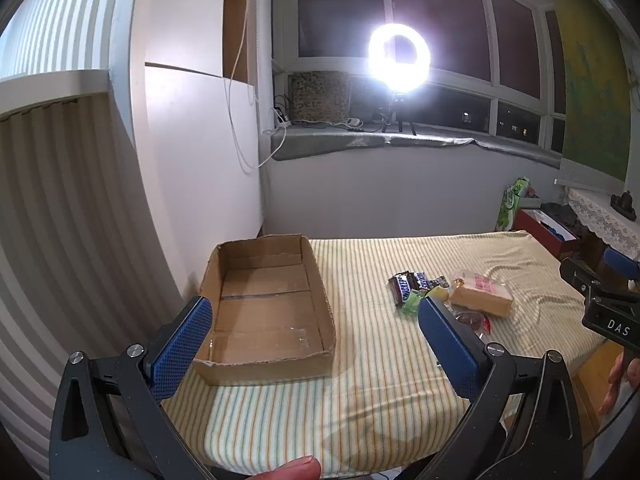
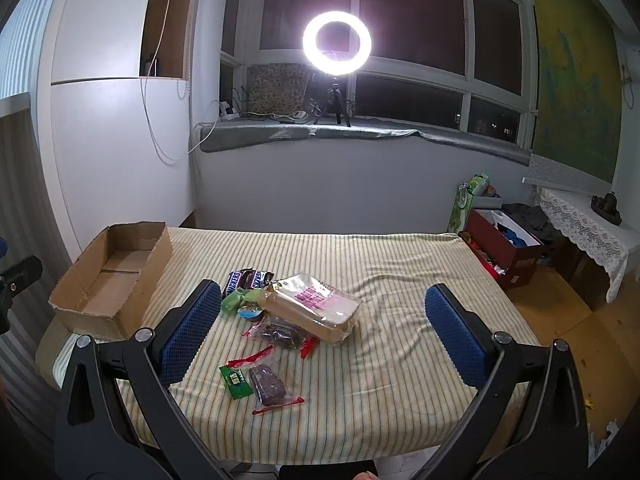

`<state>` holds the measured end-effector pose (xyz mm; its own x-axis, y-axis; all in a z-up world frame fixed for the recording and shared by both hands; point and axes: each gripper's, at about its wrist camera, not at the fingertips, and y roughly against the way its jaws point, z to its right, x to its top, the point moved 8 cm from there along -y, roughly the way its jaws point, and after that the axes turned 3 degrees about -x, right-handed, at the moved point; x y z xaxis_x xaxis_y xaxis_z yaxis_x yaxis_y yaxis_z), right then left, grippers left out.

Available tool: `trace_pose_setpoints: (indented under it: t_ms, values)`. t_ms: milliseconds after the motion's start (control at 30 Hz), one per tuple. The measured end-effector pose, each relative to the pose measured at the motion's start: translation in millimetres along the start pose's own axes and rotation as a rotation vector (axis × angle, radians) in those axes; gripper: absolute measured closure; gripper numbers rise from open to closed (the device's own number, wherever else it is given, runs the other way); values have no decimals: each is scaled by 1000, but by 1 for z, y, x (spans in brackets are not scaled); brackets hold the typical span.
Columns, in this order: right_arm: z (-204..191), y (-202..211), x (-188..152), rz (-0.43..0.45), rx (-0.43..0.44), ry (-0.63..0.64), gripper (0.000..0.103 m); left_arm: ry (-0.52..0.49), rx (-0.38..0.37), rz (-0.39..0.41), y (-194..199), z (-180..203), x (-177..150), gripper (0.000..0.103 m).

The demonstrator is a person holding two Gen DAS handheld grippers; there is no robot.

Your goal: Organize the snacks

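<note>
An empty shallow cardboard box (image 1: 264, 308) (image 2: 110, 276) lies at the left end of the striped table. A pile of snacks sits mid-table: two Snickers bars (image 2: 248, 278) (image 1: 406, 284), green-wrapped candies (image 2: 234, 302), a big clear pack of beige wafers (image 2: 316, 308) (image 1: 482, 294), and a dark sweet in red-edged wrap (image 2: 280, 334). Nearer the front lie a small green packet (image 2: 236, 382) and a dark bar in clear wrap (image 2: 270, 384). My left gripper (image 1: 316, 340) hangs open over the box's near right corner. My right gripper (image 2: 324, 334) is open above the snack pile, holding nothing.
The table (image 2: 400, 272) has a striped cloth, wrinkled on its right half. A white cabinet (image 1: 192, 140) stands close behind the box. A bright ring light (image 2: 337, 40) stands on the windowsill. A red box (image 2: 504, 248) and clutter sit on the floor at right.
</note>
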<state>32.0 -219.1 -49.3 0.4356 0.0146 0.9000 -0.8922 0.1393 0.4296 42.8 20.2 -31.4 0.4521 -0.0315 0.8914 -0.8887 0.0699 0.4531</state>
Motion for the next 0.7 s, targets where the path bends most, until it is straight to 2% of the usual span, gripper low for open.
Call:
trace_pose_setpoints:
  t_ms: [700]
  values:
    - [1, -1, 4, -6, -10, 11, 0, -2, -4, 1, 0, 1, 4, 1]
